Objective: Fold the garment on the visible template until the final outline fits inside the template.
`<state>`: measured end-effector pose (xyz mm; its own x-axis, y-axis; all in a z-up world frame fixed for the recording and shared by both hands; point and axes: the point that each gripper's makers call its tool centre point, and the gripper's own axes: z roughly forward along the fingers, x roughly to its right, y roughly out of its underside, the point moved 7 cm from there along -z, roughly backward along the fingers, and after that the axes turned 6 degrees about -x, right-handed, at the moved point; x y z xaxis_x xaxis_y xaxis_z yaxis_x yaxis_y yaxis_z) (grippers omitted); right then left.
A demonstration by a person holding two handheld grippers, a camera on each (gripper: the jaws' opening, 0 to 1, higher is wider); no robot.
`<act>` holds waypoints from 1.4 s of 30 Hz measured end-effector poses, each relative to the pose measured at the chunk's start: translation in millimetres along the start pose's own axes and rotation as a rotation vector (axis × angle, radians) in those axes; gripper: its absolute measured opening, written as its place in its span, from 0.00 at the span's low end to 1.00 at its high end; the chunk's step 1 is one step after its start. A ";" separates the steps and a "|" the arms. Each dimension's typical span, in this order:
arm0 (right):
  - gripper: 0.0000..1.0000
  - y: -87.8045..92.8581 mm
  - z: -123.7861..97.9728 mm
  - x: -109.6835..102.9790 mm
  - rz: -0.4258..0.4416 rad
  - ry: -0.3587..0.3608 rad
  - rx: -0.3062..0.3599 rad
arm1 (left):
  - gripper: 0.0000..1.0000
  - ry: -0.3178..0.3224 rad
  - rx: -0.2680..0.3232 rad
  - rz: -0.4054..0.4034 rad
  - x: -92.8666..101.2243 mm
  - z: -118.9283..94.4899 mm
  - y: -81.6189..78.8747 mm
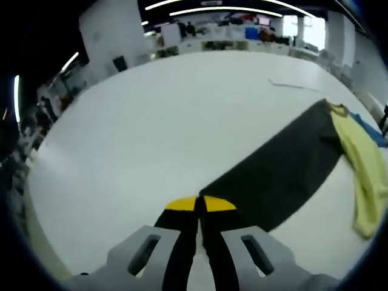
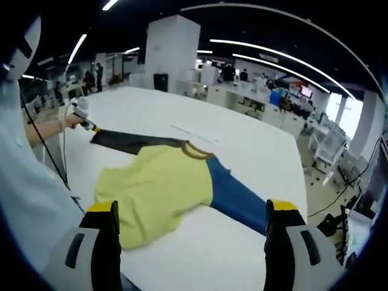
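- Shirt (image 2: 160,188) lies flat on the white table (image 2: 254,151), seen from the right gripper view: yellow body in the middle, dark sleeve (image 2: 130,141) stretching off to the far left, blue sleeve (image 2: 233,197) running to the near right.
- Collar has a brownish trim, sitting right where the yellow meets the blue sleeve.
- Right gripper (image 2: 193,224) hangs over the near edge of the shirt with its jaws spread wide apart, yellow tips on both, nothing between them.
- Left gripper (image 1: 199,205) has its jaws pressed together, yellow tips touching. They sit right at the end of the dark sleeve (image 1: 282,163), but I honestly can't tell if any cloth is pinched in there.
- In the right gripper view you can see the left gripper (image 2: 83,115) in a person's hand at the far-left tip of the dark sleeve.
- From the left gripper view the dark sleeve runs away to the right, with the yellow body (image 2: 364,176) bunched at the far right and a sliver of blue behind it.
- Table (image 1: 151,133) is plain white around the shirt; I can't make out any template outline on it.
- Thin pale strip (image 2: 193,133) lies on the table just beyond the collar.
- Office desks and chairs in the background, ceiling strip lights on.
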<state>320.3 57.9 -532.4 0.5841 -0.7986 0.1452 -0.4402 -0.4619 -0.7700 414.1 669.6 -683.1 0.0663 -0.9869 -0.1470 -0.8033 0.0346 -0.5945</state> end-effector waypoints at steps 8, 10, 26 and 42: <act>1.00 -4.0 1.6 -0.6 -0.011 -0.005 -0.001 | 0.00 -0.021 0.010 0.003 -5.5 0.4 -1.2; 1.00 -4.8 2.5 -1.2 -0.017 -0.010 -0.004 | 0.00 -0.018 0.007 0.000 -6.0 0.7 -0.2; 1.00 -1.9 4.5 -1.4 -0.010 -0.016 -0.011 | 0.03 -0.020 -0.009 0.022 -5.3 5.2 1.4; 1.00 2.3 4.9 -1.4 -0.001 -0.021 -0.002 | 0.18 -0.081 0.024 -0.002 -16.8 -6.1 -0.1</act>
<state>321.9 59.8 -537.4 0.5991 -0.7895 0.1329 -0.4407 -0.4638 -0.7686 409.4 685.2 -675.7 0.1159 -0.9711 -0.2085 -0.7886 0.0377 -0.6138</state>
